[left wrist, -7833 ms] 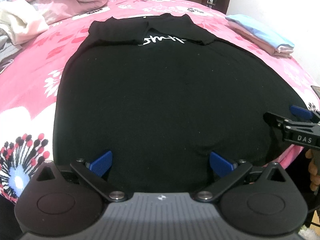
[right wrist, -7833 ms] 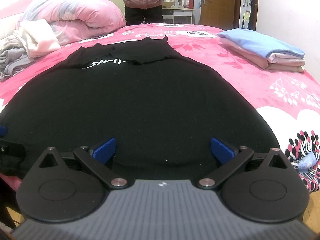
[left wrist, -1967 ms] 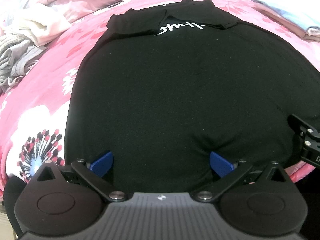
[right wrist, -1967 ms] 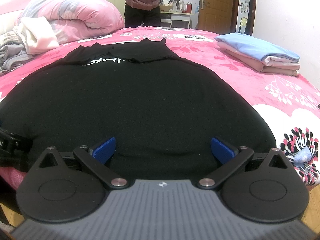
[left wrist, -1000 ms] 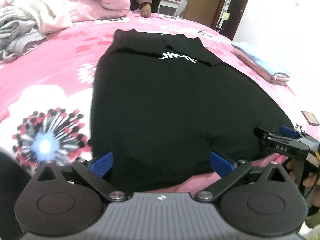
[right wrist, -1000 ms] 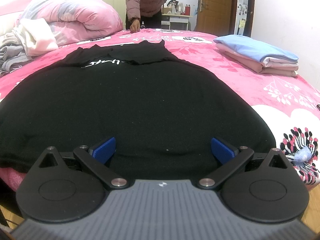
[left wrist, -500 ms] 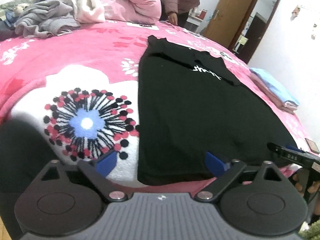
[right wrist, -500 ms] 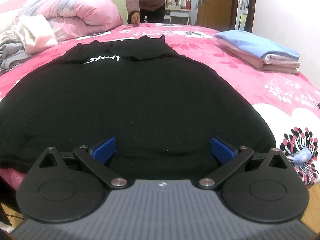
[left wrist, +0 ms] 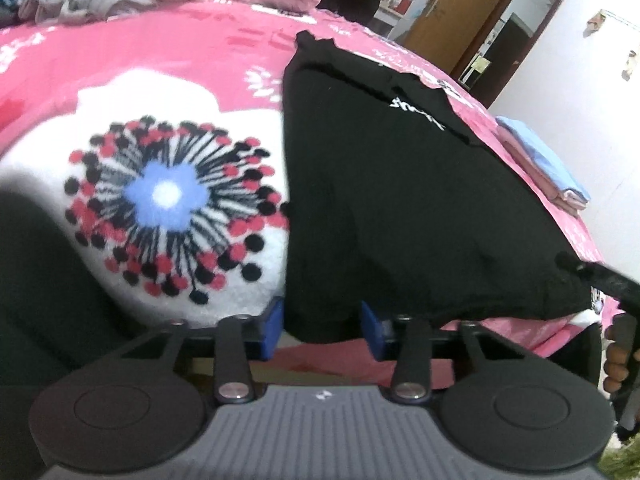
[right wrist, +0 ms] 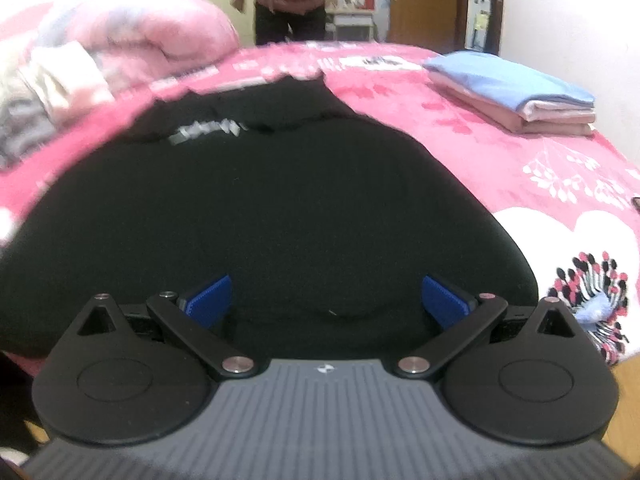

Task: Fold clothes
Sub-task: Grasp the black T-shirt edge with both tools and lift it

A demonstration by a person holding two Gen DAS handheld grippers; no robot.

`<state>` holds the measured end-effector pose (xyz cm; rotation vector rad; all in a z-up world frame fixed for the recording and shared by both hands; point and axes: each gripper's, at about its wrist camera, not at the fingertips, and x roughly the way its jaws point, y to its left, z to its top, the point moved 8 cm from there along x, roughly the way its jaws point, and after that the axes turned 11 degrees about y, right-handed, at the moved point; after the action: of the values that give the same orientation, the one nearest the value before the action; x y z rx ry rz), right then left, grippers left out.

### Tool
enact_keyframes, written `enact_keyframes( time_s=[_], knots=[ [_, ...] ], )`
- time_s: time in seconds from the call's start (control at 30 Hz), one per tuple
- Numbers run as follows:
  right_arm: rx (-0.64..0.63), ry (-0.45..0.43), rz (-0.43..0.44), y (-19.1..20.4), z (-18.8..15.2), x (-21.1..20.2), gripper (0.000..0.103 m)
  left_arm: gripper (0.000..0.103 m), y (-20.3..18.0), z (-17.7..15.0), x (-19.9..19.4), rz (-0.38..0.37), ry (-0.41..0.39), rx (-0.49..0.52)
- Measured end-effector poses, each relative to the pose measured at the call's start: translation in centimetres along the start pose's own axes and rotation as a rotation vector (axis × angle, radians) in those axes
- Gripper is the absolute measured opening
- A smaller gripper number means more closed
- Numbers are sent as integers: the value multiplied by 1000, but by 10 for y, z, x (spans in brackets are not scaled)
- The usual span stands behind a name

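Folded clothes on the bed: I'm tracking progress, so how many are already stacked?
3, in one pile on the pink bedspread, right of the black shirt: blue on top, pale pink under it, darker pink at the bottom. More may be hidden beneath.

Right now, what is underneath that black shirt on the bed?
The black shirt lies on a pink floral bedspread, which shows all round it. Whatever sits beneath its middle is covered. The left gripper has its near corner between its fingers.
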<state>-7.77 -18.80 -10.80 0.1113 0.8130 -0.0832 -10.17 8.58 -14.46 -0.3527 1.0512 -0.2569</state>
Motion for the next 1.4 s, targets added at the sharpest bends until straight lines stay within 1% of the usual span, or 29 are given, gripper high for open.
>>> enact_keyframes(
  time_s=[0.07, 0.1, 0.13, 0.3, 0.37, 0.43, 0.5, 0.53, 0.57, 0.63, 0.67, 0.77, 0.87, 0.93, 0.97, 1.0, 1.03, 1.07, 1.1, 1.13, 1.17, 1.23, 1.3, 1.37, 1.4],
  knots=[
    [15, -31, 102, 9, 4, -14, 102, 23, 4, -1, -1, -21, 2, -22],
    [32, -38, 179, 15, 6, -19, 102, 18, 4, -1, -3, -34, -1, -32],
    [68, -9, 286, 26, 3, -17, 102, 10, 4, -1, -5, -48, -5, -43],
    [252, 138, 820, 73, -6, -15, 102, 6, 6, -1, -16, -116, -21, -95],
    [352, 265, 951, 93, -20, 2, 99, 6, 6, -1, -22, -149, -29, -119],
    [458, 394, 1074, 112, -36, 17, 91, 6, 5, 1, -32, -211, -42, -155],
    [576, 504, 1165, 129, -51, 30, 85, 6, 5, 4, -42, -276, -54, -189],
    [636, 560, 1209, 137, -58, 37, 82, 6, 5, 6, -45, -301, -57, -201],
    [704, 612, 1241, 144, -66, 44, 80, 6, 5, 8, -46, -318, -57, -207],
    [794, 673, 1270, 153, -74, 55, 76, 6, 5, 11, -48, -352, -56, -219],
    [839, 703, 1283, 157, -78, 60, 76, 6, 5, 12, -48, -368, -56, -225],
    [913, 730, 1325, 167, -77, 68, 75, 6, 5, 17, -50, -418, -55, -244],
    [943, 734, 1356, 174, -73, 69, 65, 6, 7, 17, -48, -454, -48, -262],
    [959, 724, 1358, 176, -72, 70, 48, 6, 9, 17, -46, -468, -44, -269],
    [967, 719, 1359, 177, -72, 71, 43, 6, 10, 17, -45, -471, -42, -274],
    [974, 714, 1359, 178, -72, 72, 31, 6, 12, 16, -43, -479, -38, -279],
    [975, 703, 1352, 178, -72, 72, 22, 6, 14, 16, -41, -489, -32, -286],
    [976, 693, 1345, 177, -72, 73, 18, 8, 16, 15, -39, -506, -25, -296],
    [976, 681, 1343, 176, -71, 73, 11, 11, 18, 15, -36, -530, -16, -311],
    [977, 669, 1342, 175, -69, 73, 7, 22, 21, 15, -33, -555, -7, -329],
    [977, 657, 1340, 174, -68, 73, 6, 34, 24, 15, -31, -578, -2, -352],
    [975, 638, 1340, 172, -64, 74, 3, 46, 34, 16, -25, -610, -4, -409],
    [971, 632, 1337, 174, -63, 77, 3, 48, 42, 18, -19, -630, -3, -450],
    [968, 636, 1330, 175, -63, 78, 3, 52, 50, 21, -13, -643, -4, -488],
    [966, 638, 1327, 175, -62, 79, 3, 52, 52, 23, -9, -650, 0, -498]
  ],
)
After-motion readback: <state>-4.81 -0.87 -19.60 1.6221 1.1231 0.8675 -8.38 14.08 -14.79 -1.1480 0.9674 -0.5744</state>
